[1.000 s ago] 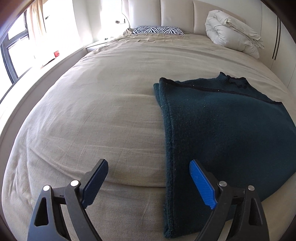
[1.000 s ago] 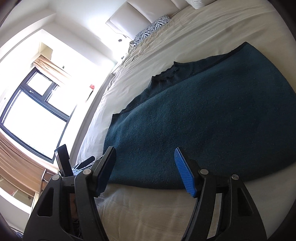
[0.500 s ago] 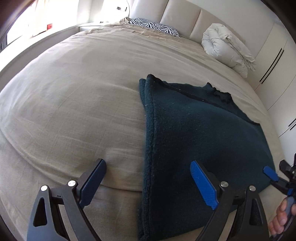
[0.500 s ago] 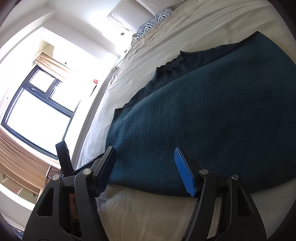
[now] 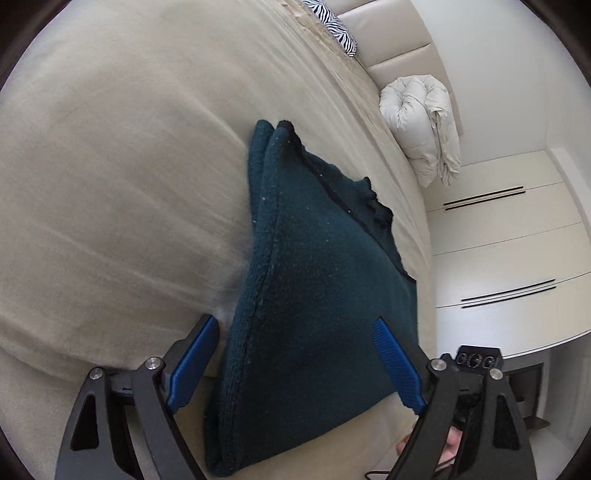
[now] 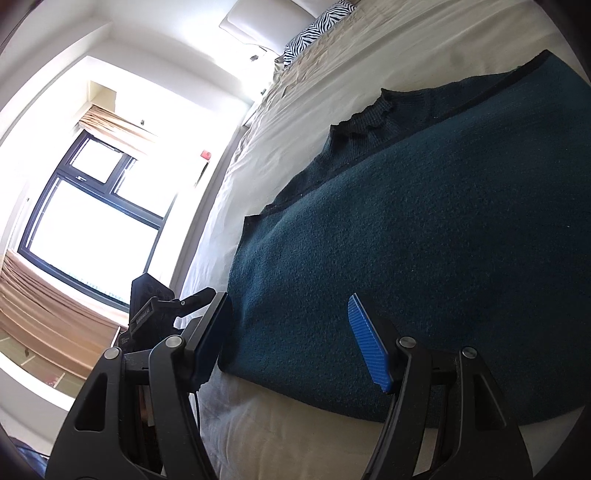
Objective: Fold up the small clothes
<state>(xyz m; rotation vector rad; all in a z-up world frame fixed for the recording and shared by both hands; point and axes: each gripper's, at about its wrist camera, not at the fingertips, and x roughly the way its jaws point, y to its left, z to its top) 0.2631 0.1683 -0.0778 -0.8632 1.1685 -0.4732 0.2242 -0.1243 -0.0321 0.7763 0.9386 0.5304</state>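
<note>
Left claw (image 5: 295, 363), spread but closing, straddles the sweater's (image 5: 317, 280) near corner on the bed (image 5: 110, 184); right claw (image 6: 291, 341), spread, pinches nothing at the sweater's near edge.

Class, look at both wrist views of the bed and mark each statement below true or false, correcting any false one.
1. The dark teal sweater lies folded on the beige bed sheet. True.
2. The left gripper is clamped on the sweater. False: its jaws are closing, the sweater's edge lies between them, but the pads do not press on it.
3. A zebra-striped pillow sits at the head of the bed. True.
4. The right gripper holds a sock. False: its jaws stand open over the sweater's near edge, gripping nothing.
5. The rolled white duvet lies on top of the sweater. False: it rests apart, by the headboard.
</note>
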